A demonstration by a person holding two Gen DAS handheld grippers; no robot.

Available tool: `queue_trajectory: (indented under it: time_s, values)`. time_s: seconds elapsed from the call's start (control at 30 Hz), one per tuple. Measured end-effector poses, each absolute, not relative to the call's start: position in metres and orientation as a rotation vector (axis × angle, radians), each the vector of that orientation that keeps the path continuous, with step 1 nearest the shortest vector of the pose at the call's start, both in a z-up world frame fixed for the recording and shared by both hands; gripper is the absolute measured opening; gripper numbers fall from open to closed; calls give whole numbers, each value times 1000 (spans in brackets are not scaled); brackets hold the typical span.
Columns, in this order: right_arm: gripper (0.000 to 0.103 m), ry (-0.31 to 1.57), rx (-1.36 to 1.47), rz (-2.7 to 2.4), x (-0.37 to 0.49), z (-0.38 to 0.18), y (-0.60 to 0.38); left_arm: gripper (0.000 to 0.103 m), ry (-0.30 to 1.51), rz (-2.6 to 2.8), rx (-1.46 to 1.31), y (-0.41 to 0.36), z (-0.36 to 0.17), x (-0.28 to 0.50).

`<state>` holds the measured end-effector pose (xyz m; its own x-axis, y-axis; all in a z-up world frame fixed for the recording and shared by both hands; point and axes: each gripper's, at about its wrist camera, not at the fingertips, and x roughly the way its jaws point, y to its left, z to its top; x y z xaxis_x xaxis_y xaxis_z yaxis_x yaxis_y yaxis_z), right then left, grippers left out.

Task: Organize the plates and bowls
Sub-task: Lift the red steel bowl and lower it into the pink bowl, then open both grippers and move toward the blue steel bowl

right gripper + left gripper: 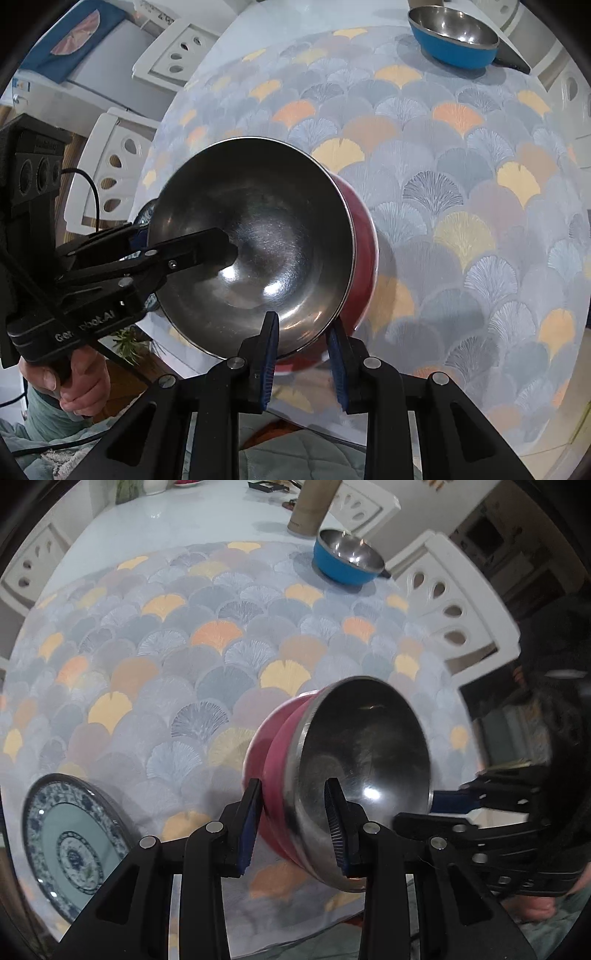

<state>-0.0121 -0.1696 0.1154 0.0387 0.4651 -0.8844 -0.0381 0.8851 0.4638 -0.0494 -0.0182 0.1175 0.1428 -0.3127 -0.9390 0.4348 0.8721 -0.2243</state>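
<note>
Red bowl (pixel 273 746) rim clamped by both hand-held grippers, above tablecloth (pixel 177 635).

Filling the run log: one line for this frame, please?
left gripper: shut on red bowl rim | right gripper: shut on opposite rim | bowl: tilted, off cloth | blue bowl: far side | plate: on cloth

Left gripper (pixel 291 825), right gripper (pixel 304 363): both clamped, angled down.
</note>
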Motion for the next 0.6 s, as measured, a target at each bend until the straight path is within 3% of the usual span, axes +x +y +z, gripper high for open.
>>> queue_trajectory:
  time_s: [0.13, 0.37, 0.6]
  values:
    - [26, 1498, 327, 405, -10, 117, -160, 30, 1294, -501, 270, -31, 112, -60]
    - [26, 1496, 363, 397, -14, 115, -164, 31, 1281, -491, 271, -31, 114, -57]
    - [26, 1483, 392, 380, -18, 119, -173, 33, 1174, -461, 455, -55, 124, -62]
